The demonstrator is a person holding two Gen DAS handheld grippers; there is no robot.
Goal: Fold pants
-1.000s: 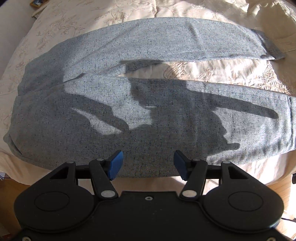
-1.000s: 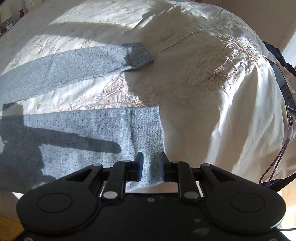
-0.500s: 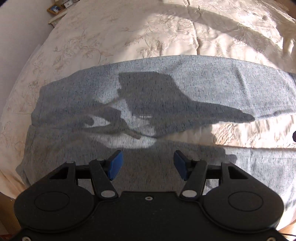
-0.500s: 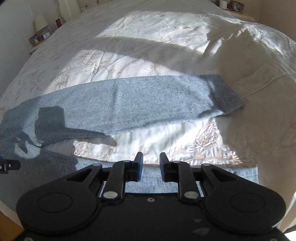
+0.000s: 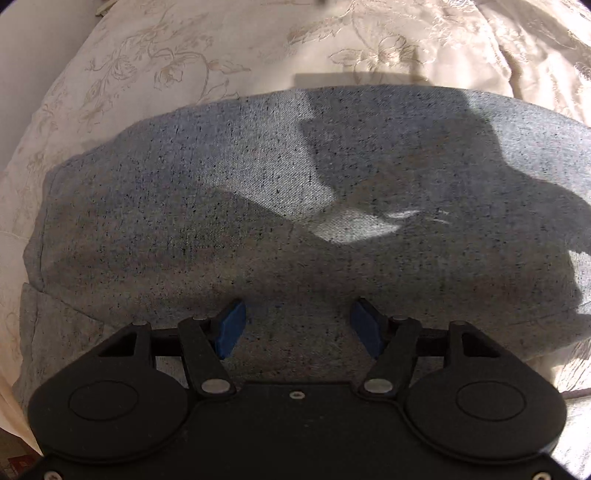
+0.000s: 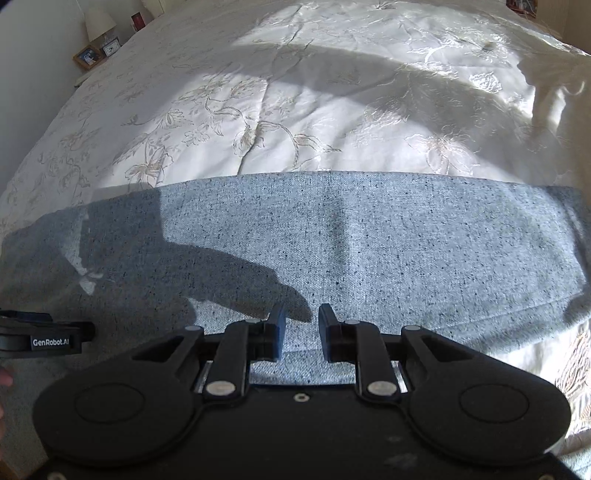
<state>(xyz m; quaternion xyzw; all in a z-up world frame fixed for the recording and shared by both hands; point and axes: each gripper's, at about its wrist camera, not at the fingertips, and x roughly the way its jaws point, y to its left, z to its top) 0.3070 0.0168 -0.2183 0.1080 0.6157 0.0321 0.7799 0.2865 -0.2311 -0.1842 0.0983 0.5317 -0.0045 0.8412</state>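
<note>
In your left wrist view, the cream embroidered bedspread (image 5: 192, 66) fills the upper left and top of the frame, and the grey speckled pants (image 5: 184, 206) lie flat on it across the whole middle band, from the left edge to the right edge. Dark shadows fall over the centre and right of the cloth, with a small sunlit patch between them. At the bottom centre, your left hand-held gripper (image 5: 297, 326) points down at the pants with its blue pads far apart and the jaws opening — only flat cloth shows in the gap, and the pads press on nothing. In your right wrist view, a lamp (image 6: 98, 24) and a picture frame (image 6: 88, 56) stand in the upper left corner beside the bed. The sunlit bedspread (image 6: 314, 92) takes the upper half of the frame, and the pants (image 6: 406, 243) stretch across the middle, their far edge running straight from left to right and a hem at the right end. At the lower left edge a black part of the other gripper, lettered GenRobot.AI, juts in. At the bottom centre, your right hand-held gripper (image 6: 301, 326) hangs over the cloth with a narrow gap between its fingers — nothing is pinched in it.
</note>
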